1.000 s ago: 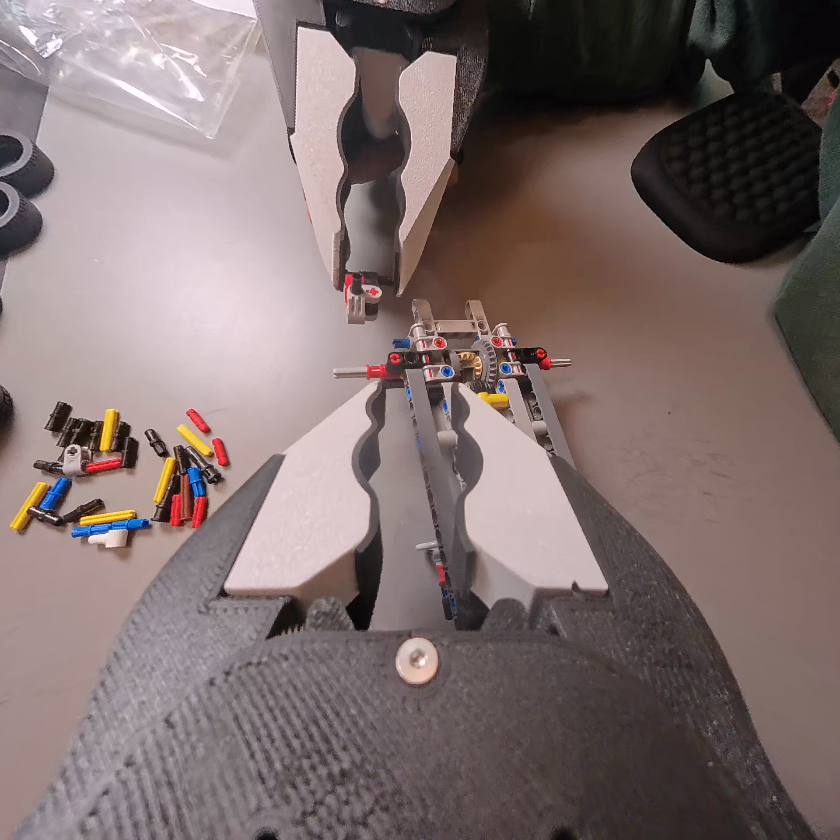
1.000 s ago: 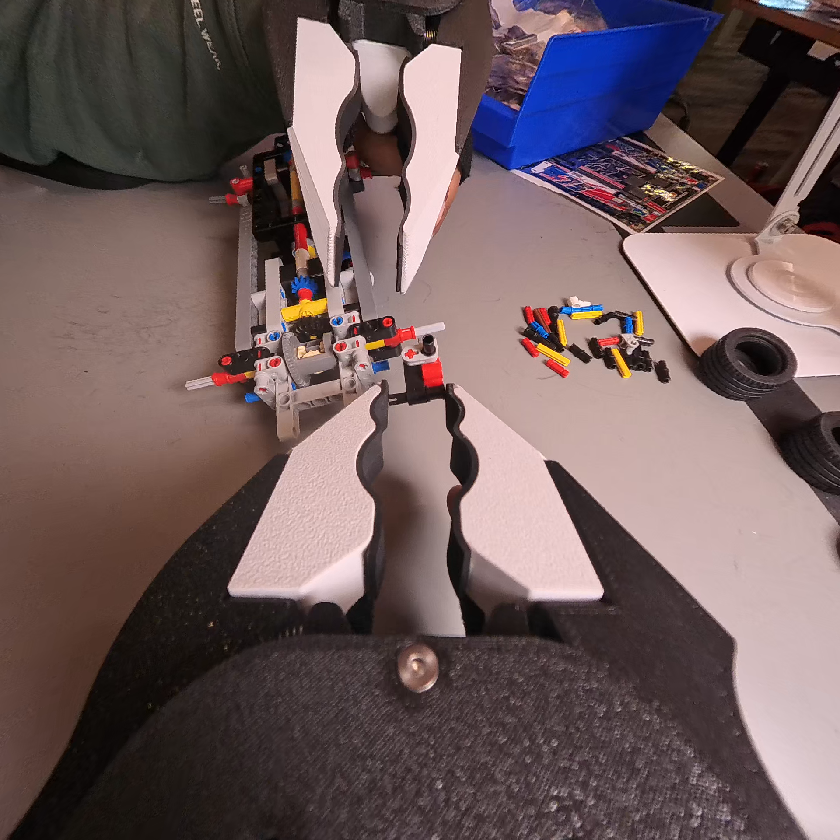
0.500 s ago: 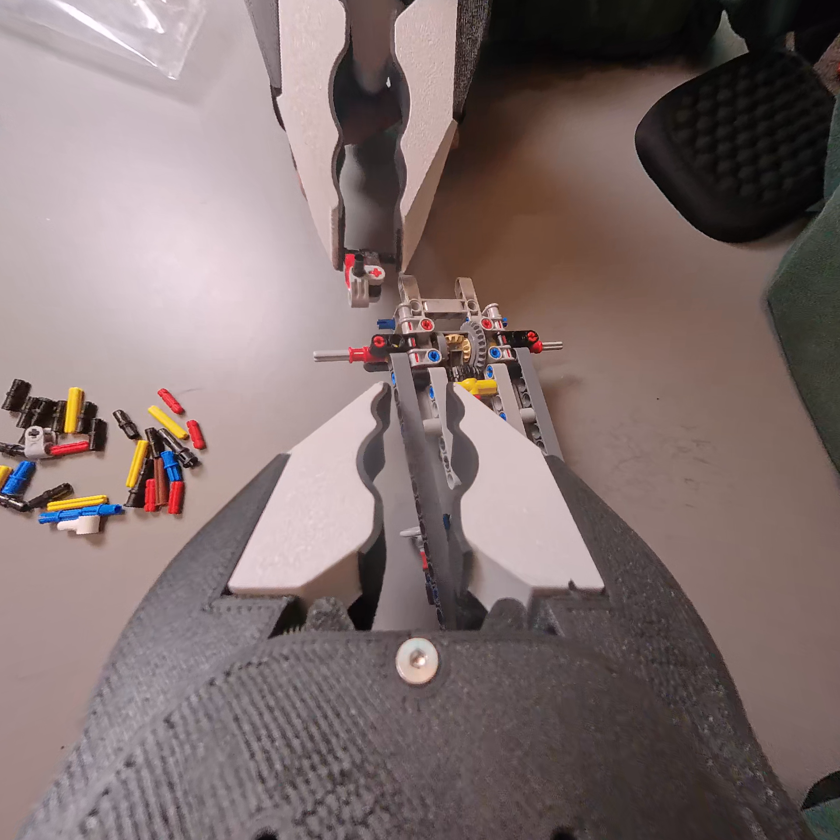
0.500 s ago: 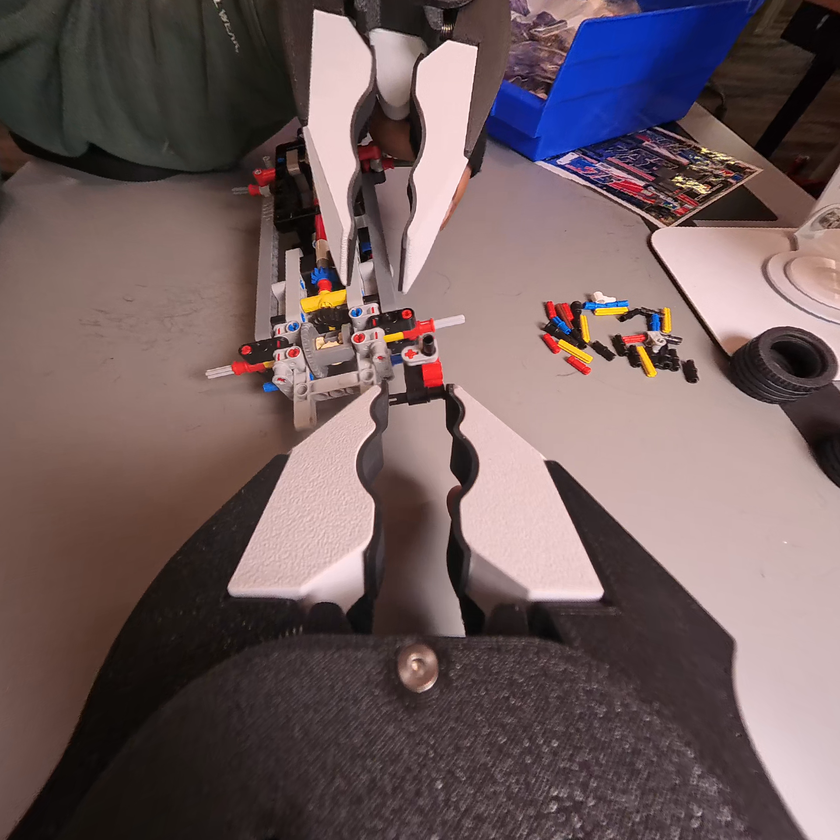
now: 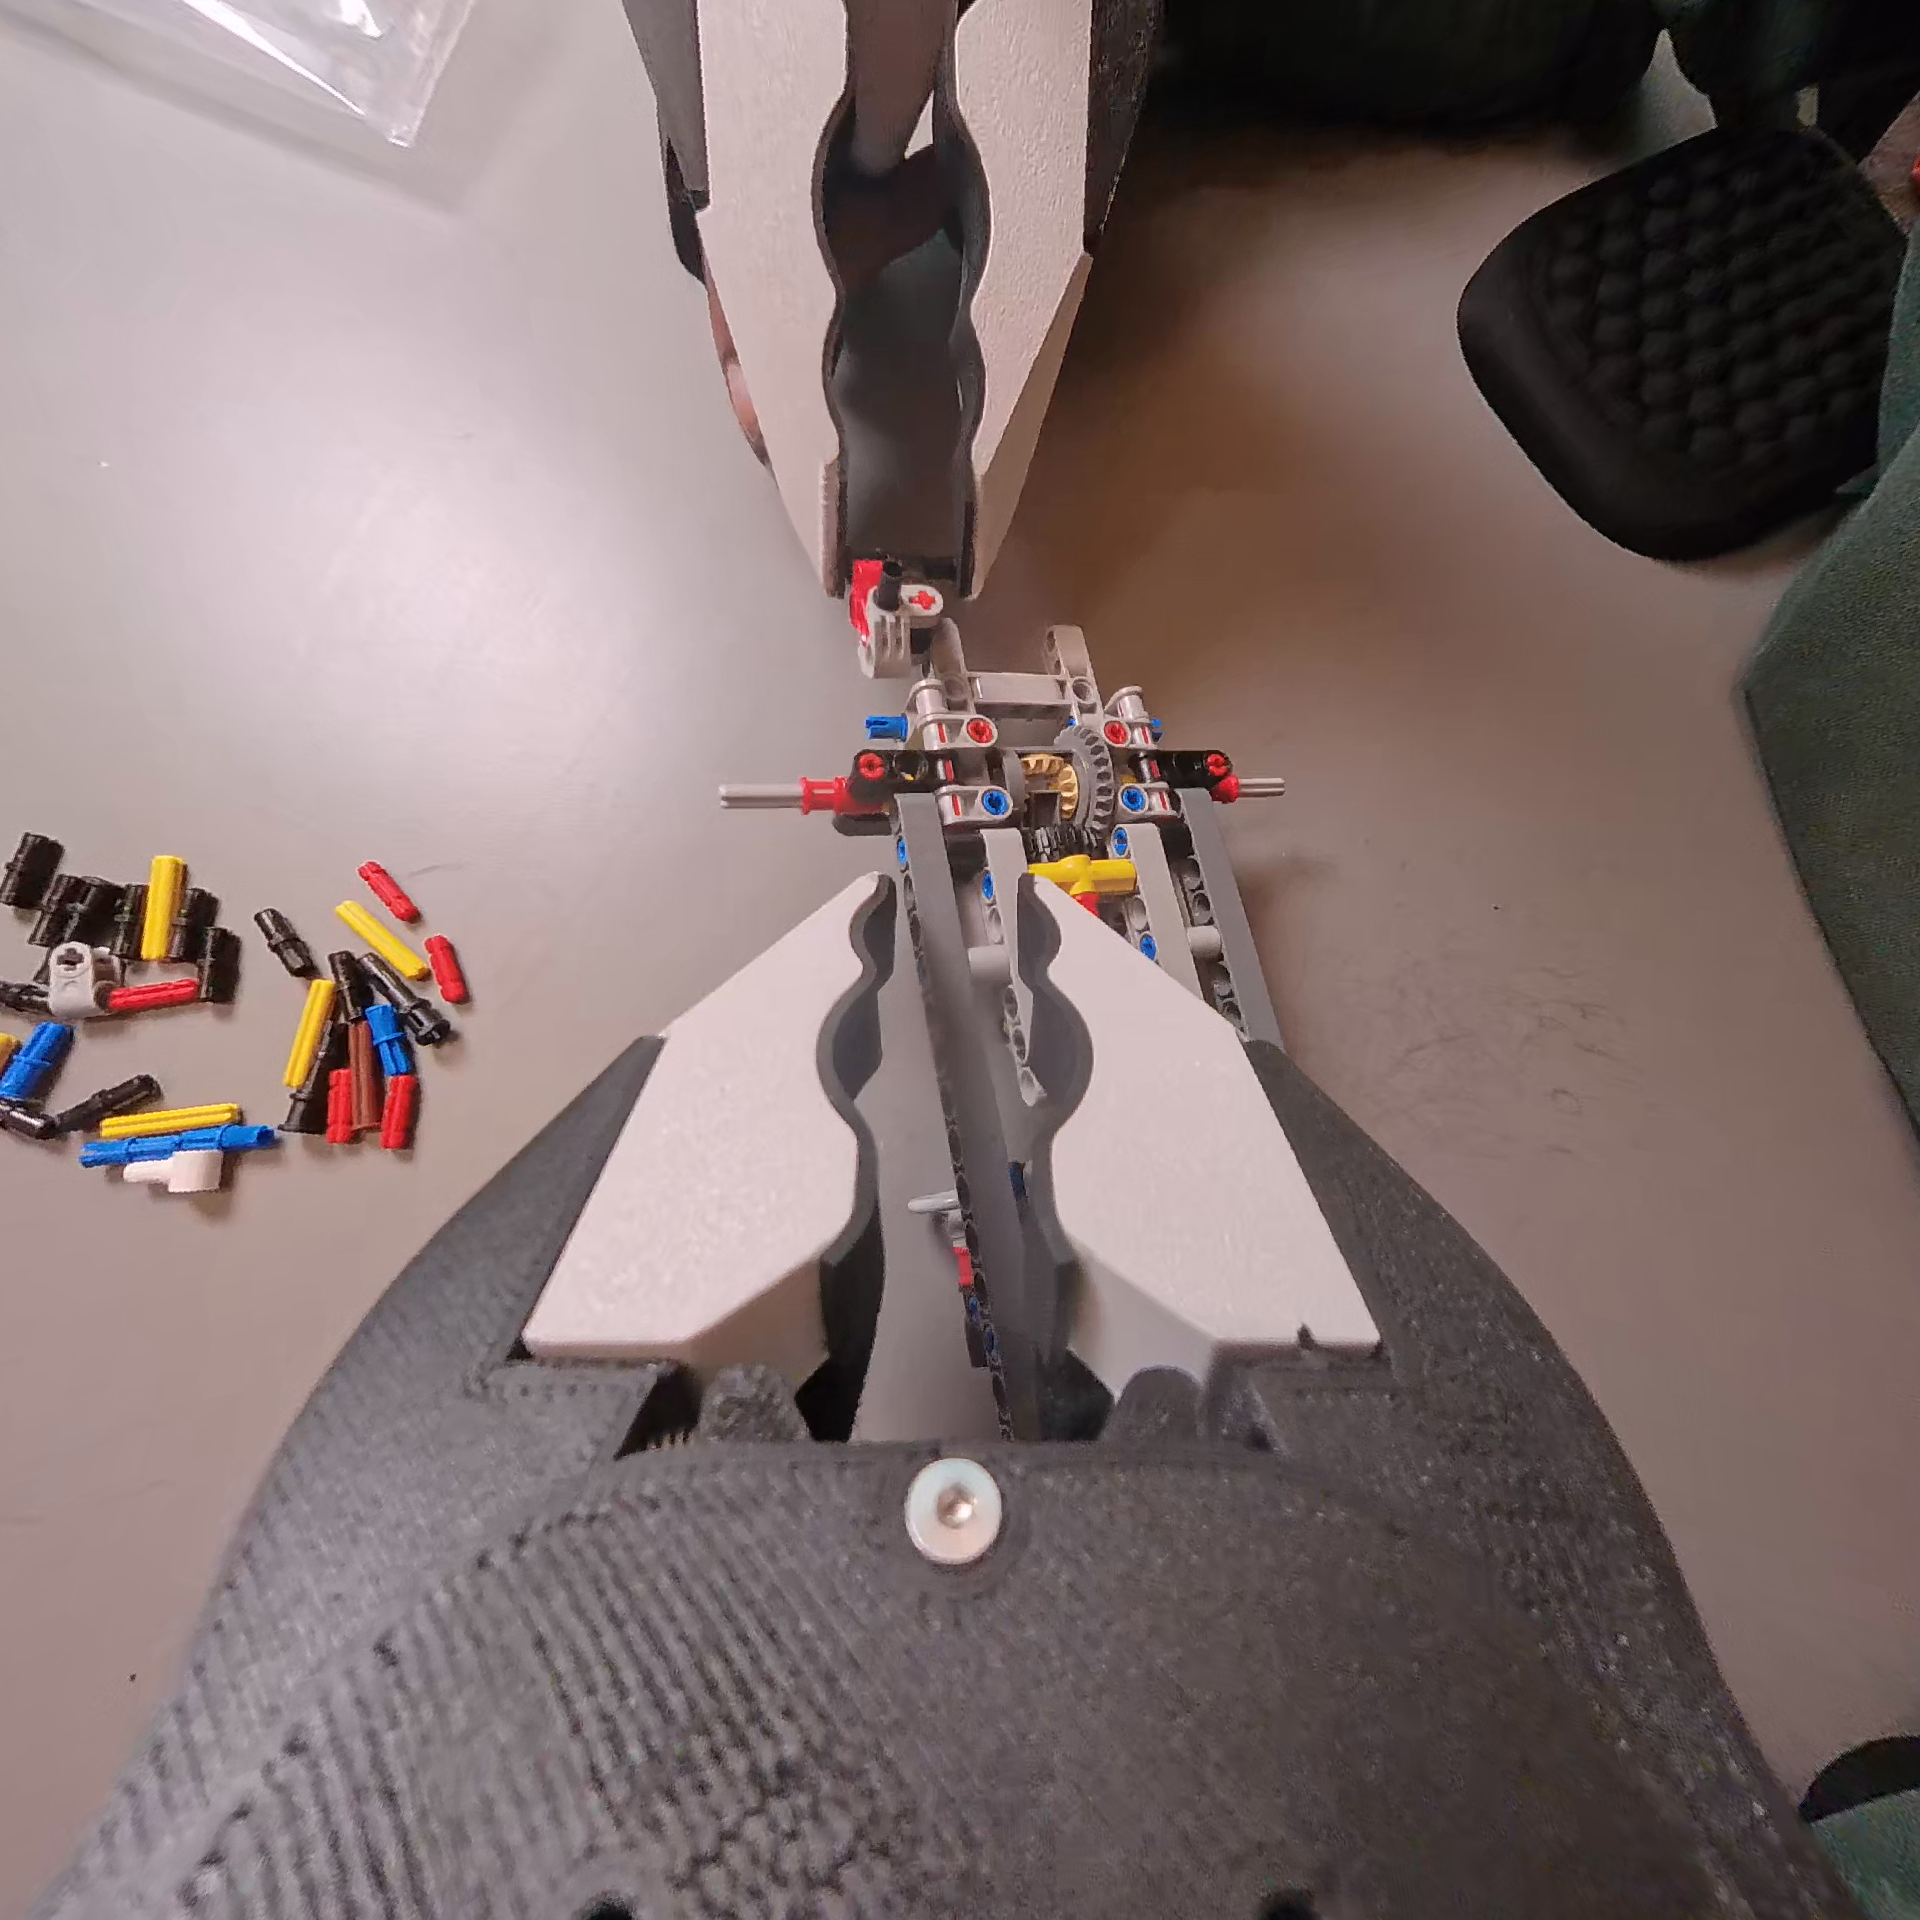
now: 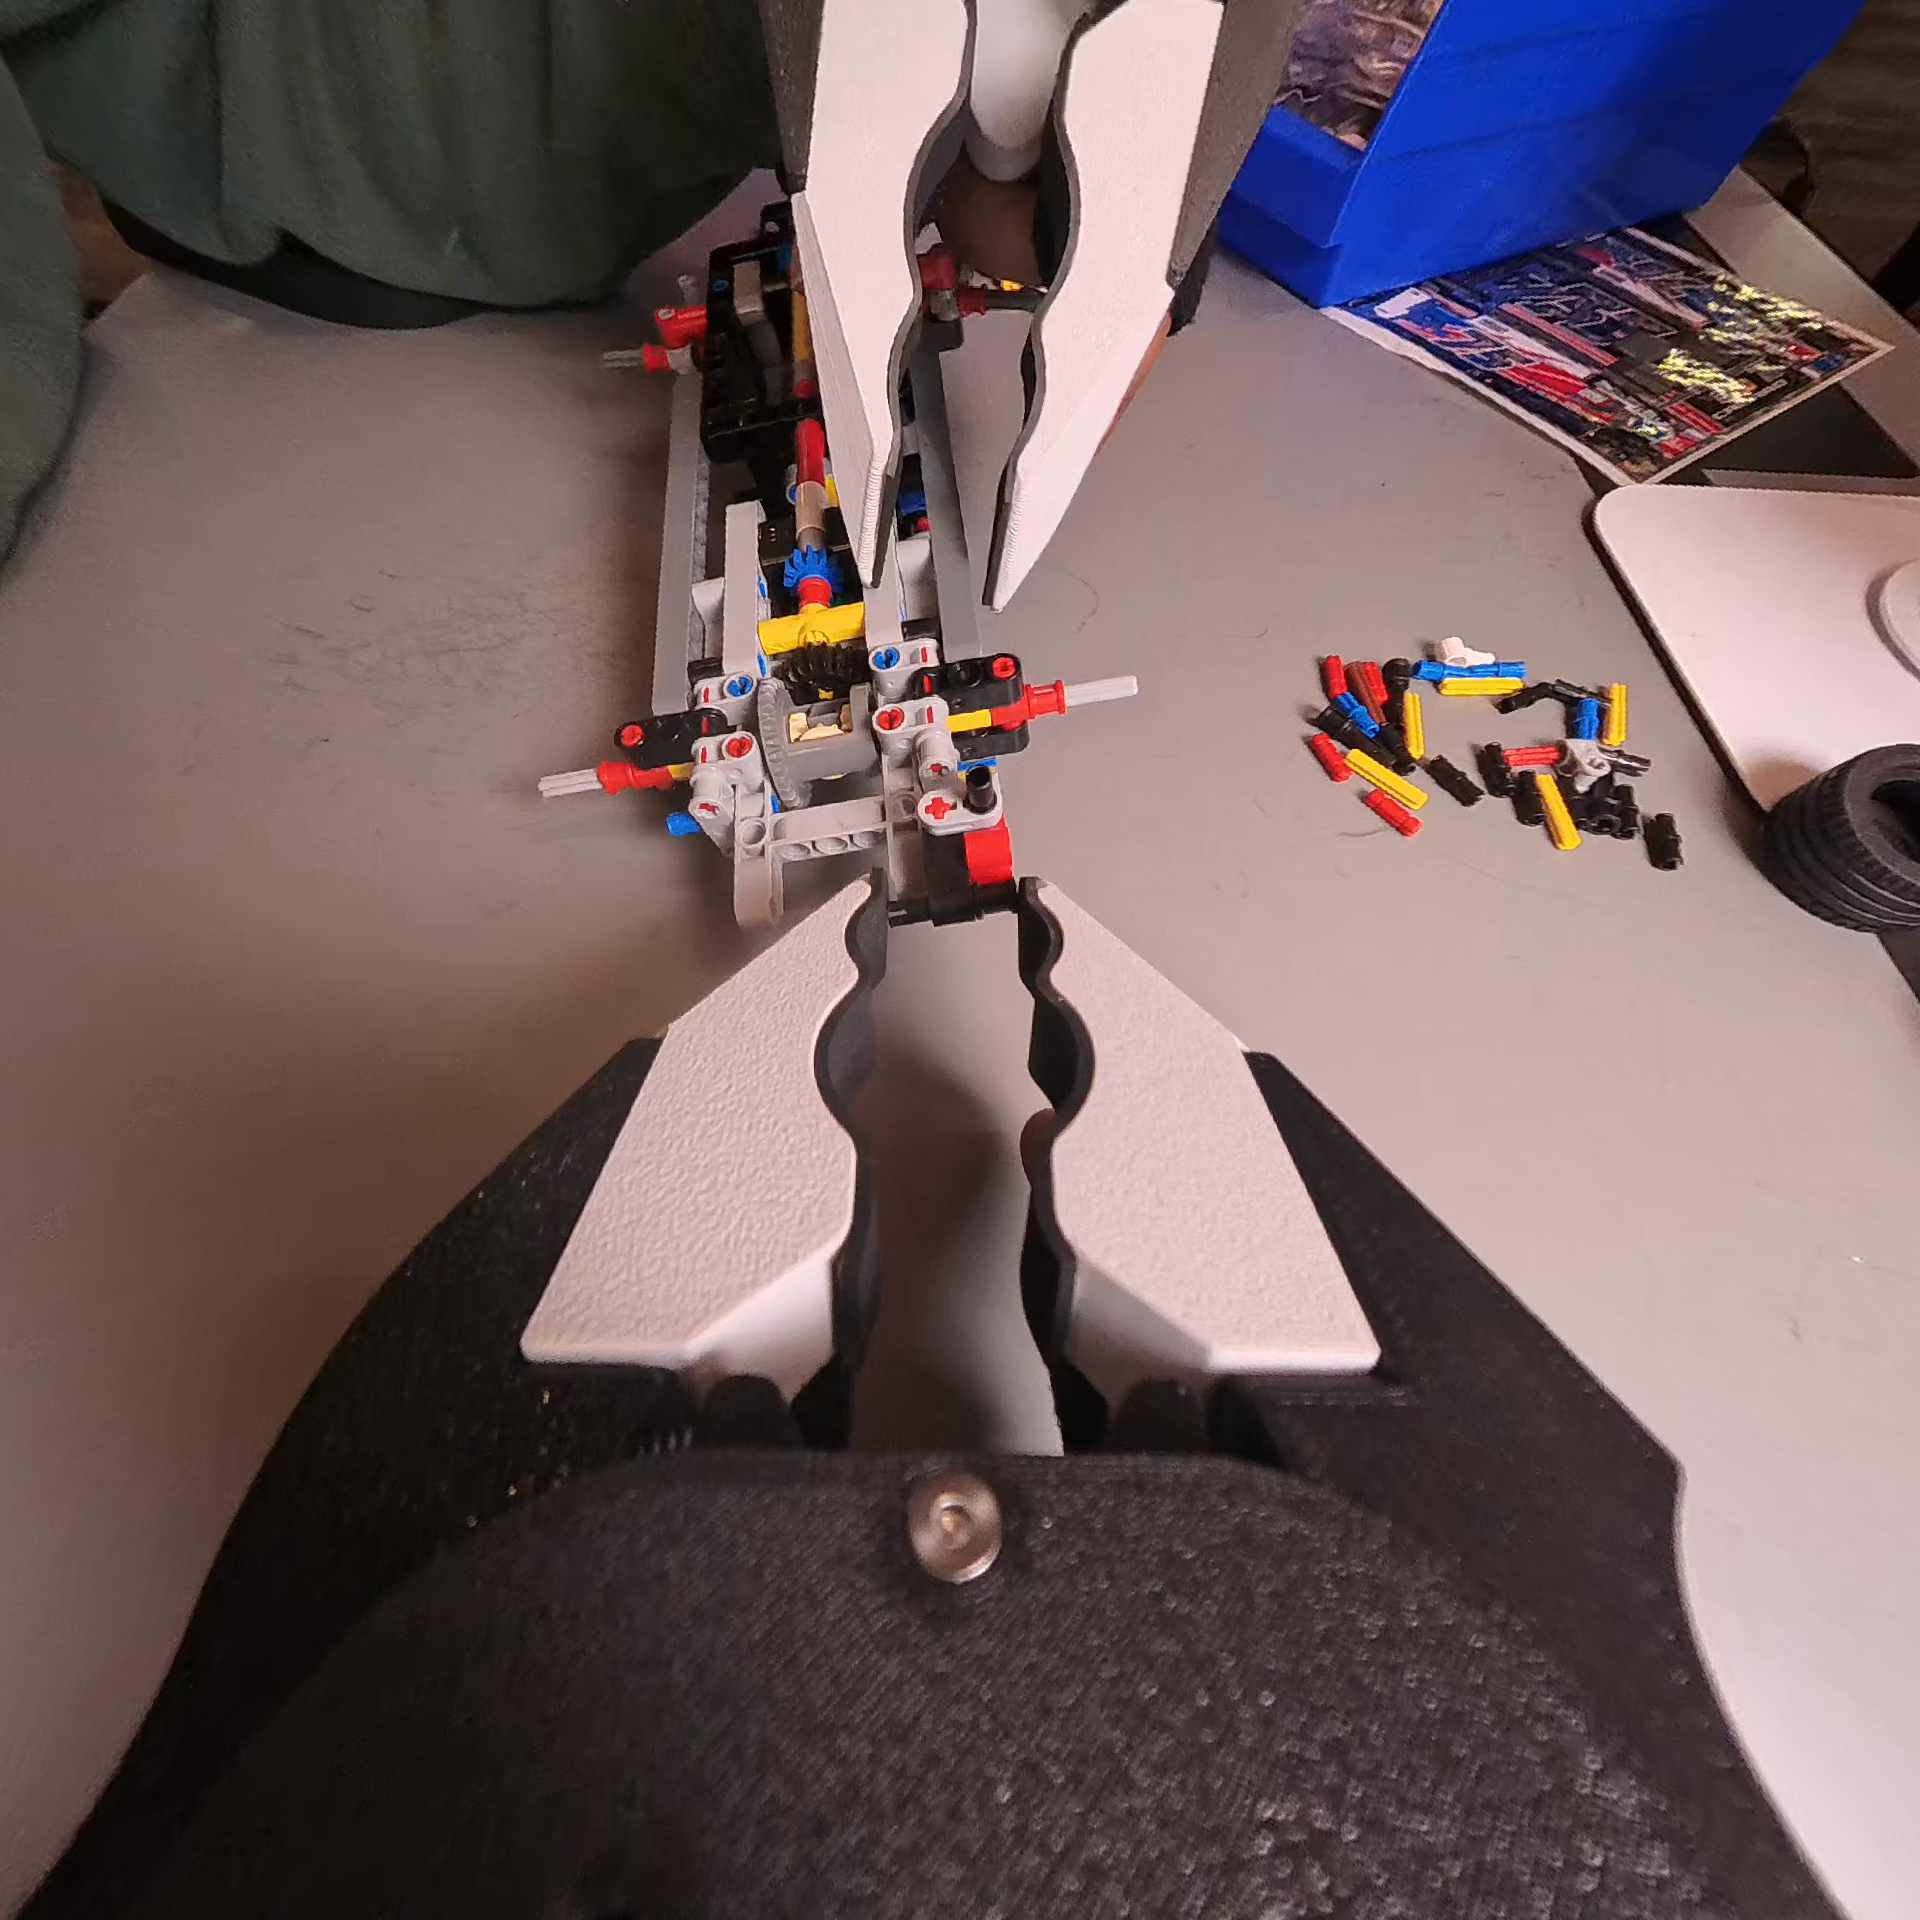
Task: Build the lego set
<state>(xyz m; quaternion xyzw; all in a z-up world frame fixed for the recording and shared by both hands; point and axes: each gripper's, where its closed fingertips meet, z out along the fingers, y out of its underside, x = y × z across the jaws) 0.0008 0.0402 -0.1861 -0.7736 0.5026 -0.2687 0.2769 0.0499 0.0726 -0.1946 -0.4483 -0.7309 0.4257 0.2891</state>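
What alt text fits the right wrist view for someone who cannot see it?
The right gripper pinches a small red, black and grey piece against the near end of a half-built toy car frame. The left gripper grips the frame's far side; loose pins lie to the right.

A grey table (image 5: 416, 520) with a black mesh chair (image 5: 1683, 343) beside it.
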